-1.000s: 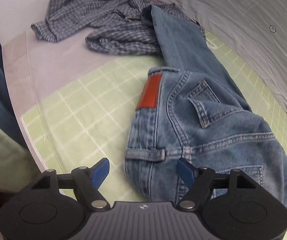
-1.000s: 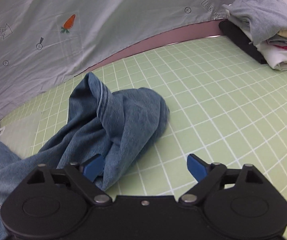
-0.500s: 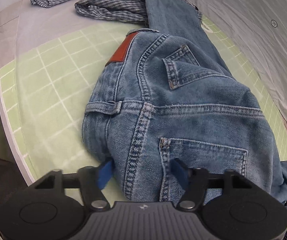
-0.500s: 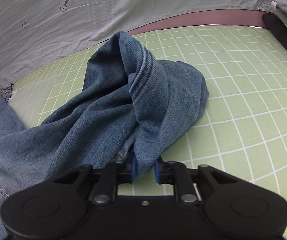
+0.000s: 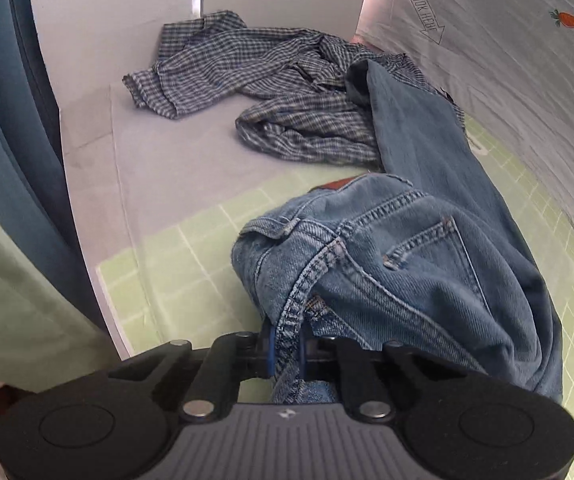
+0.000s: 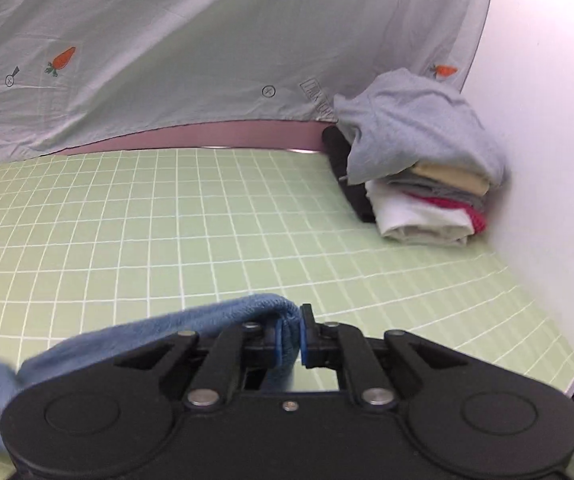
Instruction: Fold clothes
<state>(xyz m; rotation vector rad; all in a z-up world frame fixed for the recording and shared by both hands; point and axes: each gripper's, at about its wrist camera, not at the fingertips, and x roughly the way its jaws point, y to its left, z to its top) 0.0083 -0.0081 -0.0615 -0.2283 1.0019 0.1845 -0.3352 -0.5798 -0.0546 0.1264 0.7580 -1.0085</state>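
**Observer:** Where are the jeans, and why two grips?

**Me:** The jeans point(image 5: 427, 256) lie crumpled on the green grid mat point(image 6: 215, 216) that covers the desk, seat side up, back pocket showing. One leg runs away from me and its far end rests on the checked shirt point(image 5: 271, 92). I've got my left tongs point(image 5: 287, 346) clamped on the stitched seam at the waist end, pads pressing denim on both sides. My right tongs point(image 6: 291, 340) are closing on a thick rolled fold of the same blue cloth, which already sits pinched between the pads. I can't tell from here whether it is a hem.

**Observer:** Why those two spots?

**Me:** As I judge it, a hold at each end lets me lift the jeans and pull them straight, so they can go down flat before any fold. Seams and rolled edges are thick, so they should slip less.

**Observer:** Why is the middle of the mat bare?

**Me:** I take it for the working area. The folded pile point(image 6: 423, 184) sits in the far corner against the white wall, well apart, likely where finished pieces go. The shirt is in the opposite corner and looks unfolded.

**Observer:** Any worry?

**Me:** The leg touching the shirt could drag it along when I lift.
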